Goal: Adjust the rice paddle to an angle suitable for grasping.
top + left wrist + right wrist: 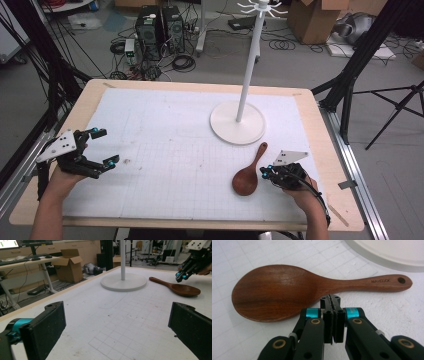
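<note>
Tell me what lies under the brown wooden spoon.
The brown wooden spoon lies flat on the white gridded mat, beside the round white stand base. Whatever sits directly beneath its bowl is covered. The right hand-held gripper is shut beside it.

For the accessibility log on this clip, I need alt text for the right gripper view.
The right gripper, jaws pressed shut with nothing between them, points at a brown wooden spoon lying flat on the white gridded mat, its tips near where bowl meets handle. The handle has a hole at its end, near the white stand base.
</note>
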Tool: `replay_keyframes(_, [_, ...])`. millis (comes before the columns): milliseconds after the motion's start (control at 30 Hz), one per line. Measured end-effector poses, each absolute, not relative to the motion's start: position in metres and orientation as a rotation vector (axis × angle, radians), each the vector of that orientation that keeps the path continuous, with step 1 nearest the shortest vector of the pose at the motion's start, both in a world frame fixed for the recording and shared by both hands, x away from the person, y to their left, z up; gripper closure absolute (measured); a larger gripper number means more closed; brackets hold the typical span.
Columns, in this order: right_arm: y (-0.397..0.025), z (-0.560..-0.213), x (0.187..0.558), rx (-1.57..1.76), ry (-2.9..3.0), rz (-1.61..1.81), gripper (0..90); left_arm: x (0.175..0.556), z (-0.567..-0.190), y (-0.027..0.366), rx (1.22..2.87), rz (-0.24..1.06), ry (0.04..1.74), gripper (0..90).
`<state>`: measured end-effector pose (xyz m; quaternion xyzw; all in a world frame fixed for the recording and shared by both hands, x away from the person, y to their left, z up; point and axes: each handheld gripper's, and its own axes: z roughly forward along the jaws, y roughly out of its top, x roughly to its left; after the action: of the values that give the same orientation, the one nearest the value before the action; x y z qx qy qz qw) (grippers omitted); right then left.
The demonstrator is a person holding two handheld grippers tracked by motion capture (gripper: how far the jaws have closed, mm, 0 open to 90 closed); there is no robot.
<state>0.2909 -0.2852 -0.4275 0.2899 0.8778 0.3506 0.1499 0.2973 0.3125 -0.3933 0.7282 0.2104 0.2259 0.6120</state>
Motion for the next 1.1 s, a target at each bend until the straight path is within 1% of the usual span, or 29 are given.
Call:
replay_keyframes(367, [-0.292, -0.425, 0.302, 0.901, 2.488, 1.019, 90.0, 0.298, -0.394, 0.313, 1.683, 0.519, 0.486, 1.8])
replay_keyframes(667, [-0.281, -0.431, 0.301, 0.863, 2.563, 0.970, 90.0, 0.298, -0.394, 0.313, 1.682, 0.520, 0.486, 1.8])
replay_keyframes(1100, [-0.273, -0.432, 0.299, 0.830, 2.610, 0.989, 90.0, 0.298, -0.394, 0.314, 1.681, 0.520, 0.486, 1.8])
